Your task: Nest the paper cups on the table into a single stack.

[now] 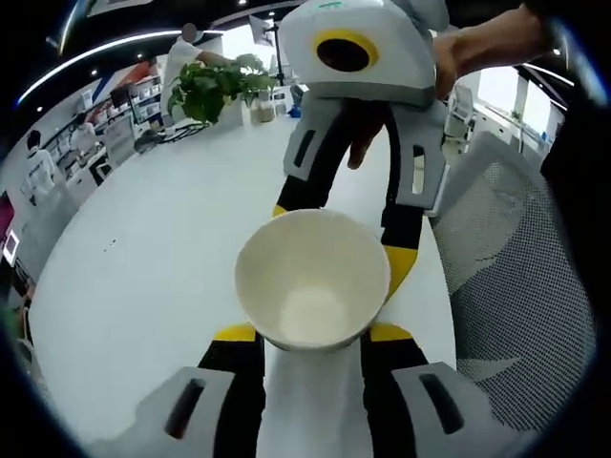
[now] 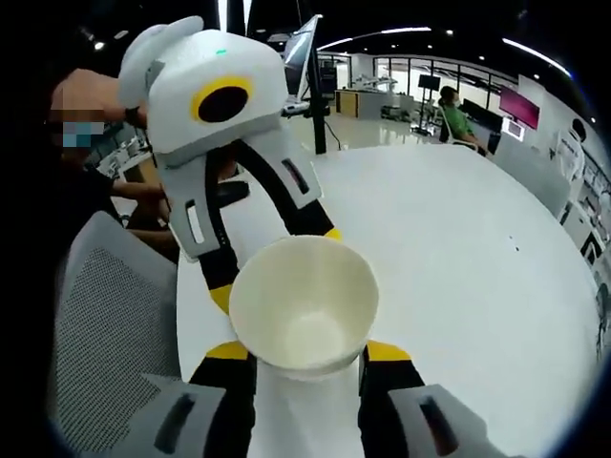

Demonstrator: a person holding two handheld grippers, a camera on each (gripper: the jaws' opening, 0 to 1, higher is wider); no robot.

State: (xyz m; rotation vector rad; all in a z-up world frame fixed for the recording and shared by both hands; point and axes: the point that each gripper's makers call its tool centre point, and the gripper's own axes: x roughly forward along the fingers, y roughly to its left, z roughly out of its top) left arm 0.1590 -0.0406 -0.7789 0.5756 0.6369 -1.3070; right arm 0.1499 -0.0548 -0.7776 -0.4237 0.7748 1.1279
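Paper cup sits pinched by both left tongs and right tongs above the table; uneven squeezing could crush its rim.

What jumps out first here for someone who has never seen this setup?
A white paper cup, mouth toward the camera, held between the left gripper from below and the right gripper from above. Behind lie a white table, a potted plant and a mesh chair.
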